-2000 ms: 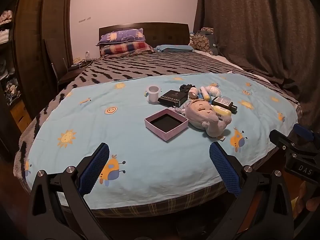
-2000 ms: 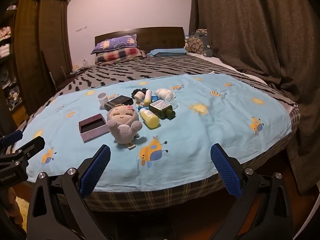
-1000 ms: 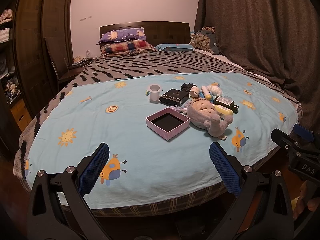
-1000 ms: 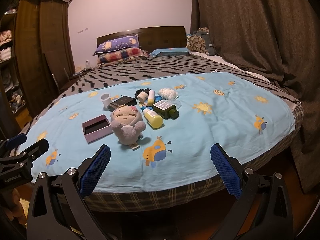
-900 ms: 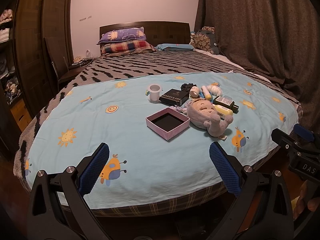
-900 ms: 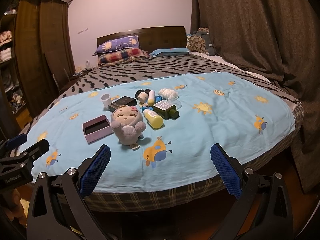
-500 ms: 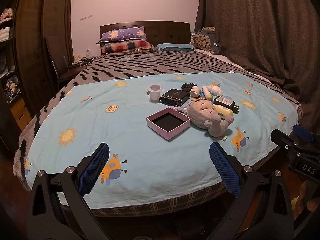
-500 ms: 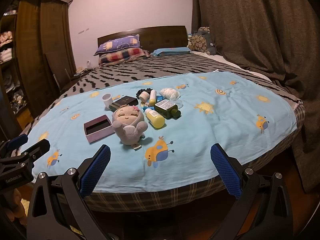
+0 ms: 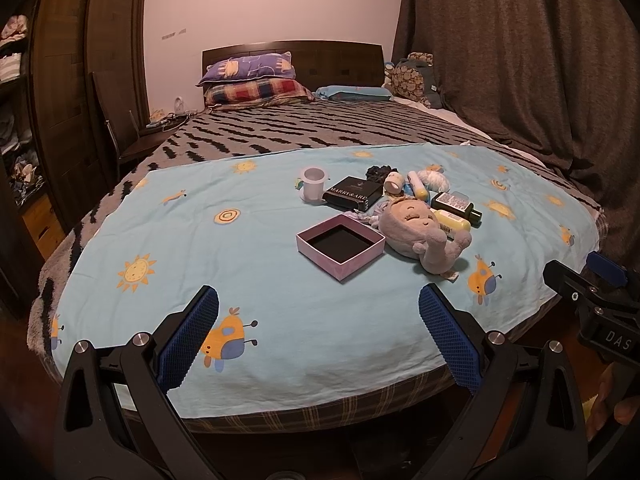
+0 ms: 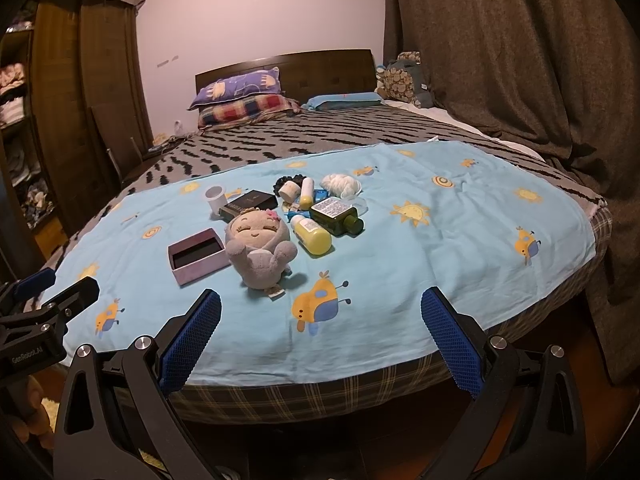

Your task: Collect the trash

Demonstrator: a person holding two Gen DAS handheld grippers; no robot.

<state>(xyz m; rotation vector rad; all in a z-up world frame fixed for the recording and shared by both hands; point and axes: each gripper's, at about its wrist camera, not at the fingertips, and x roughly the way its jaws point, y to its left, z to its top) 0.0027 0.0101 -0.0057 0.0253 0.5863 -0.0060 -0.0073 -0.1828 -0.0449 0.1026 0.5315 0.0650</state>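
Note:
A cluster of items lies mid-bed on a light blue sheet [image 9: 280, 280]: an open pink box [image 9: 340, 245] [image 10: 198, 255], a grey plush doll [image 9: 420, 232] [image 10: 260, 248], a white cup [image 9: 313, 184] [image 10: 216, 196], a black box [image 9: 352, 193], a yellow bottle [image 10: 312, 234], a dark green bottle [image 10: 336, 216], a crumpled white wad [image 10: 342, 185], and a small tape roll [image 10: 289, 191]. My left gripper [image 9: 318, 334] is open and empty at the bed's near edge. My right gripper [image 10: 320, 338] is open and empty, also short of the bed.
Pillows [image 9: 248, 80] and a wooden headboard [image 9: 332, 60] stand at the far end. A dark curtain [image 9: 520, 60] hangs on the right. A wardrobe [image 9: 80, 80] and a chair [image 9: 132, 140] stand on the left. A striped blanket [image 9: 320, 132] covers the far half of the bed.
Both views have shifted slightly; the bed and the items look a little closer. Both grippers stay open and empty. No item has moved.

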